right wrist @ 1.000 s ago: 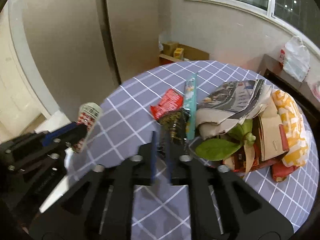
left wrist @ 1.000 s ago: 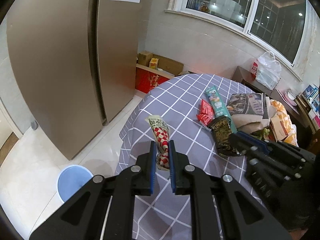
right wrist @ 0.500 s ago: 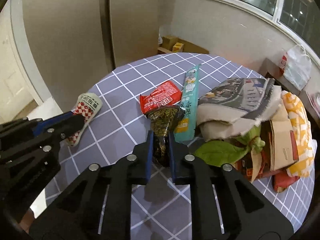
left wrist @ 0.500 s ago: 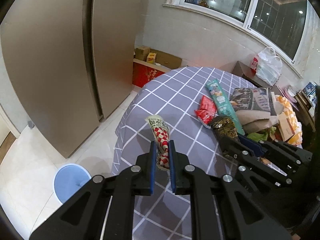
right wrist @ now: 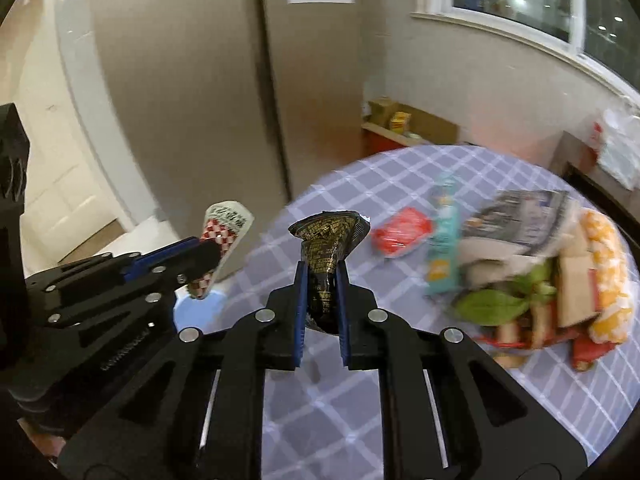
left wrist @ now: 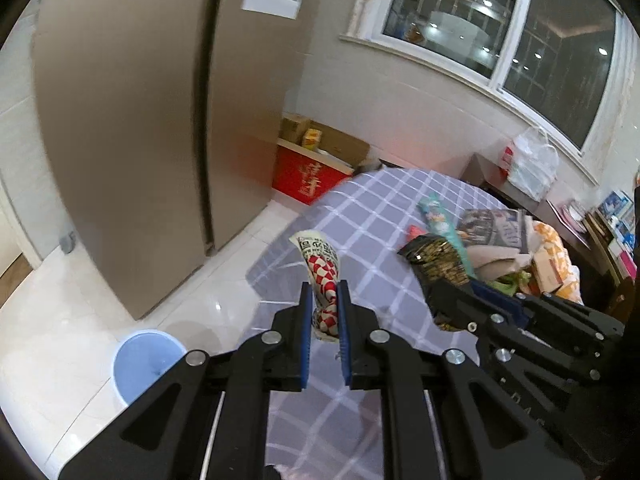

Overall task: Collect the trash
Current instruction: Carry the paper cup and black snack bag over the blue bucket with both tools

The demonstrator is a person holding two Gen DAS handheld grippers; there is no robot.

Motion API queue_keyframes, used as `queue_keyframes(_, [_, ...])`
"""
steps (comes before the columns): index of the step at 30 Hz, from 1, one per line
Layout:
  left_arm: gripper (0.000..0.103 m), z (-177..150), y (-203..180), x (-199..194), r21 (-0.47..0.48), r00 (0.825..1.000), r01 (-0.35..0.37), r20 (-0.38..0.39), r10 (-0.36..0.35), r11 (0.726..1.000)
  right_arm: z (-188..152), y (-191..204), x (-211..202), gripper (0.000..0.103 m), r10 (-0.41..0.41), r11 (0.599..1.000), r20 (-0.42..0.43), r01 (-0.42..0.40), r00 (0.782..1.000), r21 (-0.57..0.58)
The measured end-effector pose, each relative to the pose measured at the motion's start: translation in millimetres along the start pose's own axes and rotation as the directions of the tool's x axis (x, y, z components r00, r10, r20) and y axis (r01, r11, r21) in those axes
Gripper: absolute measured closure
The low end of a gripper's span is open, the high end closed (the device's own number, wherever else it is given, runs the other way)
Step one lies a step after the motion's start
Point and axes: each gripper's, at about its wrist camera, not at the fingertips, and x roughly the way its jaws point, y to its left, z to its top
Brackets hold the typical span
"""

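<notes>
My left gripper (left wrist: 323, 292) is shut on a red-and-white checkered wrapper (left wrist: 322, 270) and holds it up over the table's left edge. It also shows in the right wrist view (right wrist: 222, 236). My right gripper (right wrist: 321, 276) is shut on a black-and-gold wrapper (right wrist: 326, 248), lifted off the table; it shows in the left wrist view (left wrist: 438, 262) too. A blue bin (left wrist: 146, 364) stands on the floor below left.
The round table with a grey checked cloth (right wrist: 400, 400) holds a red packet (right wrist: 402, 230), a teal wrapper (right wrist: 442, 236) and a pile of newspaper, leaves and cardboard (right wrist: 540, 264). A tall brown fridge (left wrist: 140, 120) stands left. Boxes (left wrist: 316, 160) sit by the wall.
Both grippers have lifted their wrappers off the table and swung left toward the table's edge. The blue bin now sits closer below the left gripper.
</notes>
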Motion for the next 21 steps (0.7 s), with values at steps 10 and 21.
queue_keyframes(10, [0.092, -16.9, 103.1, -21.3, -0.129, 0.987, -0.159, -0.029, 0.157, 0.979, 8.0, 103.2, 48.5, 0.09, 0.206, 0.975, -0.069, -0.211, 0.976, -0.072])
queue_keyframes(21, [0.092, -31.3, 214.0, -33.7, -0.286, 0.925, -0.378, -0.072, 0.373, 0.881, 14.8, 187.6, 113.2, 0.086, 0.389, 0.915, -0.107, -0.397, 0.915, -0.068])
